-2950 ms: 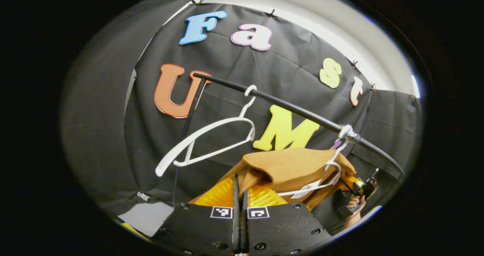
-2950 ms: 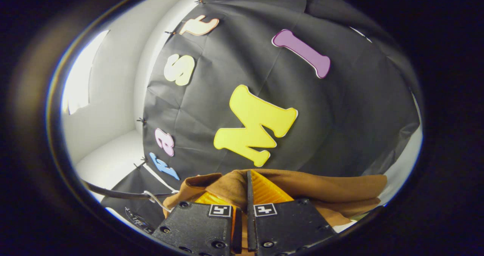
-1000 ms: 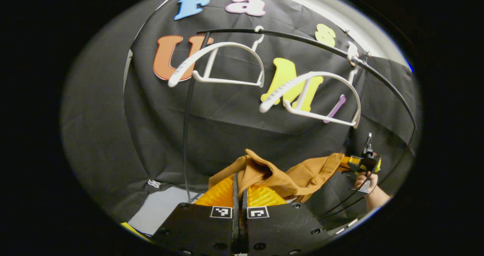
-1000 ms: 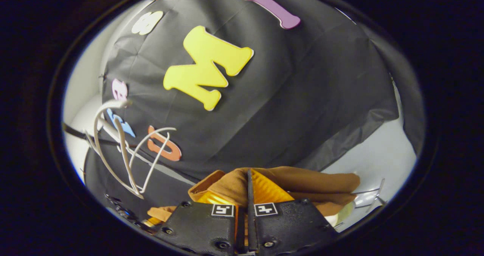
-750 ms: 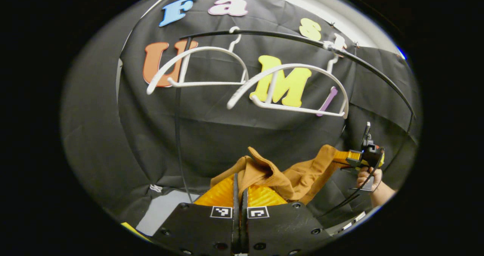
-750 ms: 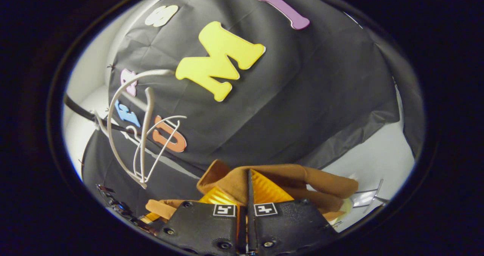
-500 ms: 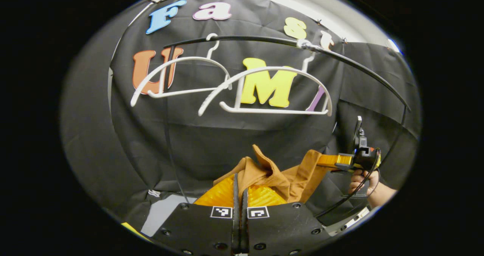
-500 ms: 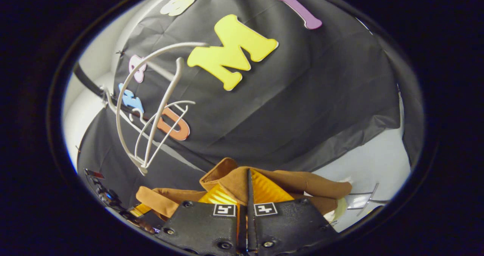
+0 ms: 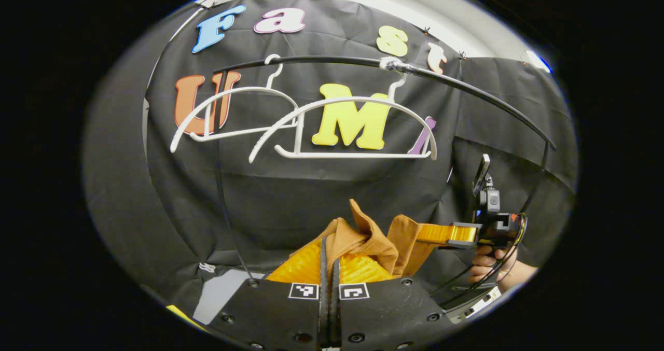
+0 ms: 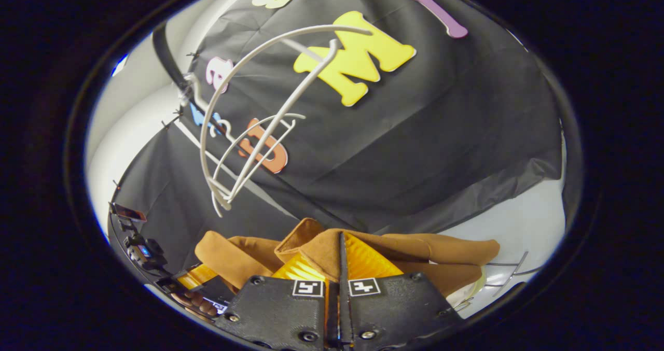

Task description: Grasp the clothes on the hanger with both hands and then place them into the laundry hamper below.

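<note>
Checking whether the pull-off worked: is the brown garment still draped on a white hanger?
No: both white hangers hang bare on the rail, while the brown garment is lower down, between the hand-held grippers.

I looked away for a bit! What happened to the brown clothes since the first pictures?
The brown garment came off the white hanger and has been carried down below the rail. Both hangers now hang bare. The left gripper and right gripper stayed clamped on it throughout.
</note>
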Available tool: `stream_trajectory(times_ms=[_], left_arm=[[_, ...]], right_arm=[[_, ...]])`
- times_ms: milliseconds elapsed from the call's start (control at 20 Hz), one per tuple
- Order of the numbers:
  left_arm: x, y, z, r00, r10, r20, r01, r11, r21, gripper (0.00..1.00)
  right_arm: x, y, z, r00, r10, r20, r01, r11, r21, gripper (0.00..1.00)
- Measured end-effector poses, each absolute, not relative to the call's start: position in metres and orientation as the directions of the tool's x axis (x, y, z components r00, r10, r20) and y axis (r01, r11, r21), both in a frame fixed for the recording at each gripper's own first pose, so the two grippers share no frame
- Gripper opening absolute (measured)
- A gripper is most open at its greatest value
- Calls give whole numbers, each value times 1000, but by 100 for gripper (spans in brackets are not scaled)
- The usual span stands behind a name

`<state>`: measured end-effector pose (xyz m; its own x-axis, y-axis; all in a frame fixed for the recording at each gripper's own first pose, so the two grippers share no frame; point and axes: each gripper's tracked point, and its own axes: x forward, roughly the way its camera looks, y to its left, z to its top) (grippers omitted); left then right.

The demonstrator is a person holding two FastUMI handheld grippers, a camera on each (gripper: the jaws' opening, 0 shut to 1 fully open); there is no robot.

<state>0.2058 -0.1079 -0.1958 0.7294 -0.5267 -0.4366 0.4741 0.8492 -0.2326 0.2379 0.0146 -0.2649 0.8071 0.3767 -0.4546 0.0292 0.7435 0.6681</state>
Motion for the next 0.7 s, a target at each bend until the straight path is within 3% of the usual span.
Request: stream_trajectory(times_ms=[100, 300, 350, 400, 700], left_arm=[[202, -116, -193, 726, -539, -428, 487, 842, -234, 0], [200, -127, -196, 723, -552, -415, 501, 833, -235, 0], [201, -128, -200, 724, -548, -419, 497, 835, -235, 1], [202, -127, -205, 723, -544, -426, 491, 838, -237, 0], [208, -133, -261, 703, -508, -499, 475, 856, -203, 1]], right_arm=[[238, 29, -255, 804, 405, -435, -5, 736, 677, 5], [245, 46, -252, 802, 429, -416, -27, 722, 692, 5], [244, 52, -256, 793, 439, -422, -27, 718, 695, 10], [244, 57, -261, 784, 448, -428, -27, 715, 699, 4], [249, 66, -324, 721, 431, -542, 27, 765, 644, 5]])
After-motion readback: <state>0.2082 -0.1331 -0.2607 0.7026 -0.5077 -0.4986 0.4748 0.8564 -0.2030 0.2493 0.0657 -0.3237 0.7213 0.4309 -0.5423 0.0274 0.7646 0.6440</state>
